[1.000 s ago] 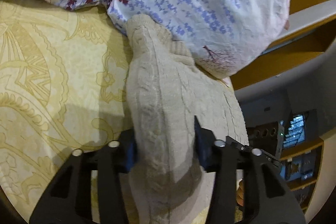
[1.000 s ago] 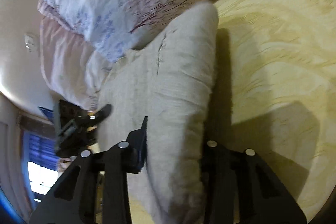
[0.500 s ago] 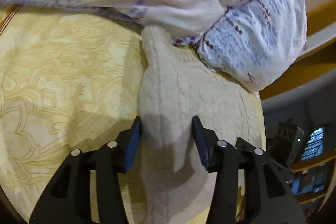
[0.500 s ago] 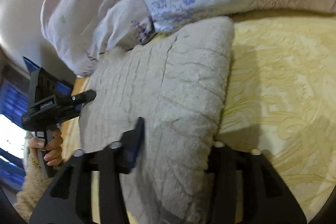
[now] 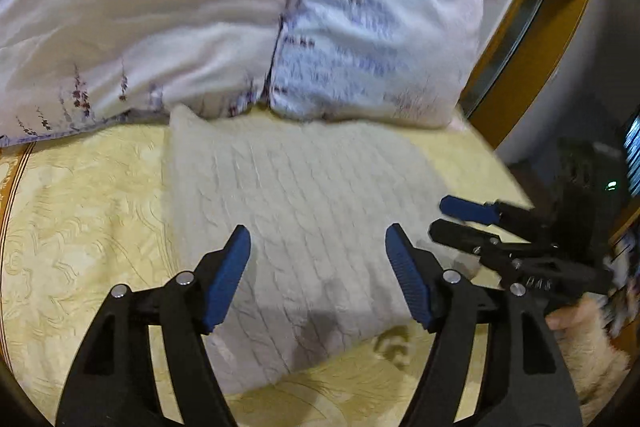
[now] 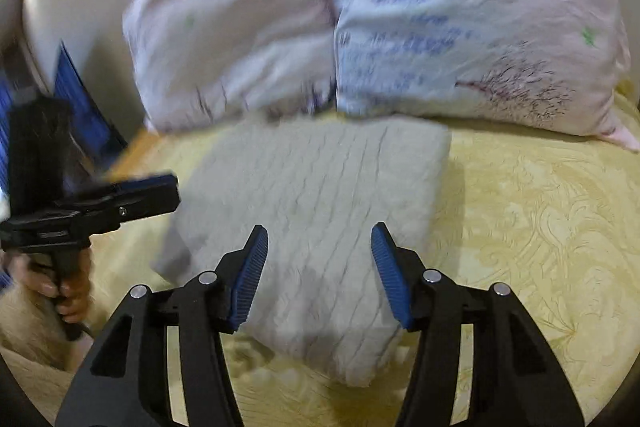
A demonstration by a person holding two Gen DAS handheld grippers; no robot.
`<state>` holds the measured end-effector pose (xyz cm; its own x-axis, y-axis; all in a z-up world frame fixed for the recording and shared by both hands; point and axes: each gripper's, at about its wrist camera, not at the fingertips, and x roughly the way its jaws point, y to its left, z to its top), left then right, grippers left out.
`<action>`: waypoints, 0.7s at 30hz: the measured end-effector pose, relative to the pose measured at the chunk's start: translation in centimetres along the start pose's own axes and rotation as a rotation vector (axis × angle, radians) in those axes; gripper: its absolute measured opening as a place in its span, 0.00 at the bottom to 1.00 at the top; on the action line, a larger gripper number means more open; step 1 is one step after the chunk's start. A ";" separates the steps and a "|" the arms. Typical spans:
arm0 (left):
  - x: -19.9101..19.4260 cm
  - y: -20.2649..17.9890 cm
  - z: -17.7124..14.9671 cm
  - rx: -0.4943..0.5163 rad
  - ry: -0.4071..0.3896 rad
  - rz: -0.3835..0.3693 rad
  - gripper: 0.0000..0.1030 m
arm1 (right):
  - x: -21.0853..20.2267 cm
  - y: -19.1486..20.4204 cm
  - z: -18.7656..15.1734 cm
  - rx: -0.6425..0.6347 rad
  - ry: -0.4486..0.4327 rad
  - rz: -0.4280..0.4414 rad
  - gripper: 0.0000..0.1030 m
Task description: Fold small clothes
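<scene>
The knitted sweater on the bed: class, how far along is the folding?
Done: the beige sweater lies as a flat folded rectangle on the yellow bedspread, against the pillows. In hand: nothing; left gripper and right gripper are open. Left: no unfolded clothes visible.

A yellow bedspread [image 5: 80, 211] with a pale swirling pattern fills the lower half of both views. Across the top of the frame lie two pillows side by side, touching along a seam: a pink pillow [image 5: 140, 19] at upper left in the left wrist view and a pillow with blue print [image 5: 372, 39] at upper centre. In the right wrist view they sit at upper left [image 6: 236, 39] and upper right [image 6: 460, 27]. A wooden headboard frame [image 5: 532, 39] runs down the upper right.
</scene>
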<state>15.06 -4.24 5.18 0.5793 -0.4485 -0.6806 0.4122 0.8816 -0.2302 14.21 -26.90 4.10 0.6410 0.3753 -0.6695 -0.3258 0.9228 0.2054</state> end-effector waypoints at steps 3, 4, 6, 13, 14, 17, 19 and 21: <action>1.4 0.2 -0.8 -0.009 0.017 0.022 0.70 | 1.4 -0.1 -0.6 -0.005 0.028 -0.058 0.56; 1.7 0.1 -0.9 -0.004 0.015 0.029 0.72 | 1.8 0.0 -0.6 -0.006 0.029 -0.068 0.57; 1.8 -0.7 -1.2 0.011 0.005 0.058 0.72 | 1.6 0.3 -0.7 -0.005 0.021 -0.080 0.57; -1.3 0.1 -4.8 -0.063 -0.030 0.234 0.87 | -3.5 2.2 -3.6 -0.011 -0.093 -0.186 0.94; -1.6 0.4 -5.5 -0.084 -0.021 0.256 0.87 | -3.4 2.5 -4.2 -0.015 -0.089 -0.209 0.95; -1.9 1.2 -8.0 -0.116 0.014 0.352 0.87 | -2.4 3.3 -5.8 0.003 -0.054 -0.297 0.98; -1.8 1.2 -9.3 -0.124 0.044 0.389 0.87 | -1.9 3.6 -6.8 0.014 -0.034 -0.338 0.99; -1.5 1.3 -10.1 -0.137 0.076 0.405 0.87 | -1.4 3.9 -7.6 0.024 -0.018 -0.363 0.99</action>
<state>7.65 -0.98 -1.10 0.6197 -0.0544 -0.7830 0.0619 0.9979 -0.0204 6.72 -24.48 0.41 0.7241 0.0241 -0.6893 -0.0584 0.9979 -0.0265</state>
